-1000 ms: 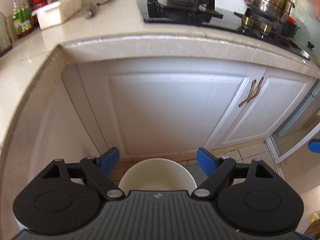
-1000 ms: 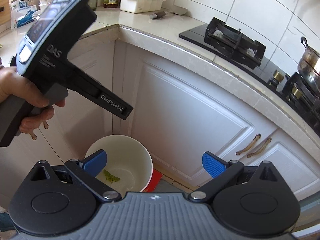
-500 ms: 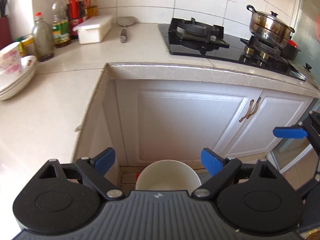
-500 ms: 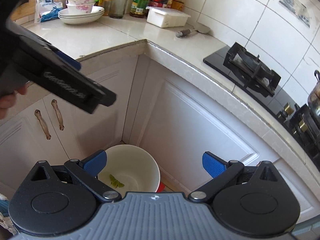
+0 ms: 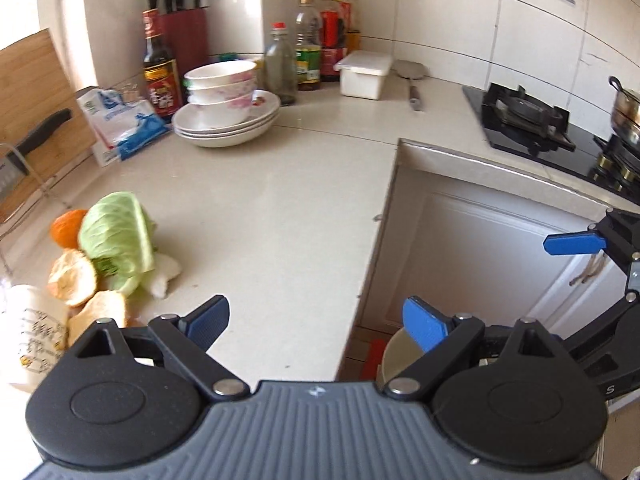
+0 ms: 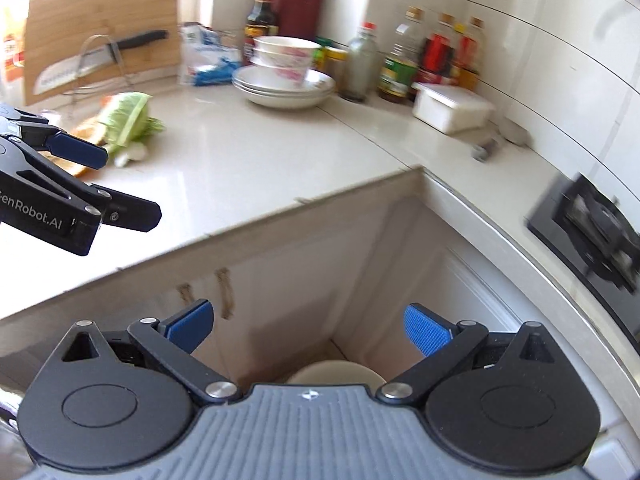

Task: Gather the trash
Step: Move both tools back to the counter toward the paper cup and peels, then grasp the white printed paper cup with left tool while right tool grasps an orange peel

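Only the left view shows the paper cup at 8 o'clock on the tabletop; both hand-held grippers, left and right, are spread and empty.

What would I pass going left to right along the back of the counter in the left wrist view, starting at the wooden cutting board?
Cutting board → dark soy sauce bottle → stacked bowls → white lidded container → black gas burner → steel pot.
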{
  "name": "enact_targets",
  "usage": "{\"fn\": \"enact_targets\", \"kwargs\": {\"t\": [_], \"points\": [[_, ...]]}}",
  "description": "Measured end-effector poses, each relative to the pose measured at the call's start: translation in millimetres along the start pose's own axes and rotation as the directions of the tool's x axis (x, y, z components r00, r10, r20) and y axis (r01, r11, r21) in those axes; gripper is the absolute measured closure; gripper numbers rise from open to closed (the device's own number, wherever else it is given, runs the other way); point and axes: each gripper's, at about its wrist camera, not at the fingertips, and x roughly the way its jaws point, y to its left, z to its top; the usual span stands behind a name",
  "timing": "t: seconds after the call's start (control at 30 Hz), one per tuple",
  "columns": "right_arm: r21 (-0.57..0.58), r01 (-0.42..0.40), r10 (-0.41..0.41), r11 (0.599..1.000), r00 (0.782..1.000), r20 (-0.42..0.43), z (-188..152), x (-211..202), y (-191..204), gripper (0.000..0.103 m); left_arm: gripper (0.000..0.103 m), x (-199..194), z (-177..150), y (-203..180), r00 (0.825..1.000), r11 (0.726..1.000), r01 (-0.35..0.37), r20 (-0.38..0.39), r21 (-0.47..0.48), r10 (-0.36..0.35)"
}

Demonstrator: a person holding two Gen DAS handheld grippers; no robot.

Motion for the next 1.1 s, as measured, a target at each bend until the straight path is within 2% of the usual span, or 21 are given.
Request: {"fn": "enact_targets", "kwargs": {"t": [0.2, 0.4, 0.7, 0.8, 0.9, 1.1], "points": [[-0.102, -0.130, 0.134, 0.986, 0.991, 0.029, 28.6, 18.1, 34.4, 0.000, 0.009, -23.8, -12.1, 43.7, 0.994, 0.989, -0.109, 0.019, -0.104, 0.111], [-0.180, -0.246, 0.255, 0.952, 0.967, 0.028, 53.3, 38.3, 66.2, 0.000, 0.009, -39.1, -22.7, 79.6, 0.976, 0.959, -0.212, 0.013, -0.186, 0.218], [-0.238, -0.347, 0.354, 0.907, 0.935, -0.011, 74.9, 67.5, 101.5, 0.000, 0.010, -48.5, -35.7, 128.0, 0.942, 0.908, -0.329, -0.028, -0.259, 0.333], [-0.255, -0.367, 0.373, 0.895, 0.927, -0.025, 80.7, 75.5, 111.4, 0.000, 0.010, -45.3, -37.0, 142.9, 0.936, 0.898, -0.348, -0.044, -0.270, 0.350], [-0.266, -0.373, 0.377, 0.889, 0.925, -0.037, 84.9, 82.1, 119.0, 0.000, 0.012, -38.5, -35.9, 156.6, 0.936, 0.895, -0.348, -0.057, -0.278, 0.346], [-0.263, -0.380, 0.380, 0.887, 0.923, -0.054, 91.1, 93.2, 125.6, 0.000, 0.030, -19.2, -29.0, 179.2, 0.939, 0.900, -0.342, -0.067, -0.270, 0.337]]}}
